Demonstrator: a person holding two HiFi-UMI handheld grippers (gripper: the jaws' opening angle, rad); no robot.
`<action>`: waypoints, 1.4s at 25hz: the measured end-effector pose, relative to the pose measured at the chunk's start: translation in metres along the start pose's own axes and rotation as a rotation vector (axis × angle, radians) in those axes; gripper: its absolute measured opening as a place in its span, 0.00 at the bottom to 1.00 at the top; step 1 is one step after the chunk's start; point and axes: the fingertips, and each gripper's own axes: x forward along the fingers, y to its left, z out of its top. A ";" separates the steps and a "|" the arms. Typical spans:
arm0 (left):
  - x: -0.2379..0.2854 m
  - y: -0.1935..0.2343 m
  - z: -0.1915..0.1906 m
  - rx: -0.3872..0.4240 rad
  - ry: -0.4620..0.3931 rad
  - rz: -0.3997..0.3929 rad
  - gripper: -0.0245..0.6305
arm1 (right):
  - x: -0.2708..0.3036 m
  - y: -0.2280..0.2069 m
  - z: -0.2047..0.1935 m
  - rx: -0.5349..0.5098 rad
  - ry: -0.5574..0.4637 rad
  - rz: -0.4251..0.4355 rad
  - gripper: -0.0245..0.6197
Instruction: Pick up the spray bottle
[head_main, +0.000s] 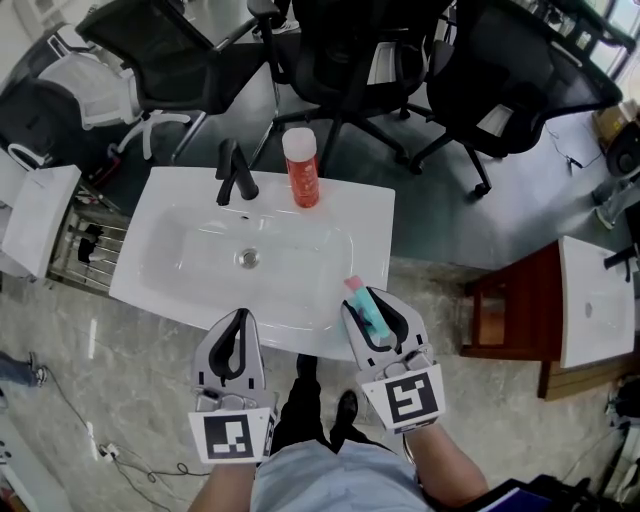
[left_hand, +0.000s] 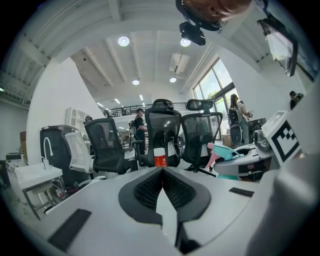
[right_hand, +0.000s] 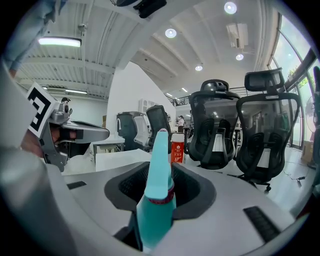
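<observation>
Farthest ahead of both grippers stand three black office chairs (head_main: 350, 50) on the grey floor. Nearer, directly in front of the two grippers, lies a white washbasin (head_main: 372, 215), and its near rim passes just under the jaw tips. To the right of the right gripper, well apart from it, a brown wooden stand (head_main: 510, 310) carries a second white basin (head_main: 590, 300). The left gripper (head_main: 238, 315) is at the near edge of the washbasin; in the left gripper view its jaws (left_hand: 162, 170) stand together, pad against pad, with nothing between them. The right gripper (head_main: 372, 305) is beside it over the near right corner of the washbasin; its jaws stand partly apart and their pads press on both sides of the spray bottle (head_main: 375, 318). Ahead of the grippers, on the far rim, a red bottle with a white cap (head_main: 301, 168) stands upright; just to the left of it is a black faucet (head_main: 236, 175), about in line with the left gripper. The spray bottle is teal with a pink trigger head; it lies along the right jaws with the head pointing forward, away from the person (right_hand: 156, 200). I cannot tell if it touches the rim below. The round metal drain (head_main: 247, 257) sits in the bowl, ahead of the left gripper.
</observation>
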 end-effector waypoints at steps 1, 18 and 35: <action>-0.002 -0.001 0.002 0.000 -0.004 0.000 0.07 | -0.002 0.000 0.004 -0.001 -0.008 0.000 0.26; -0.040 -0.029 0.059 0.031 -0.145 -0.015 0.07 | -0.060 0.002 0.085 -0.043 -0.160 -0.022 0.26; -0.058 -0.034 0.088 0.025 -0.230 -0.020 0.07 | -0.085 0.009 0.117 -0.079 -0.225 -0.047 0.26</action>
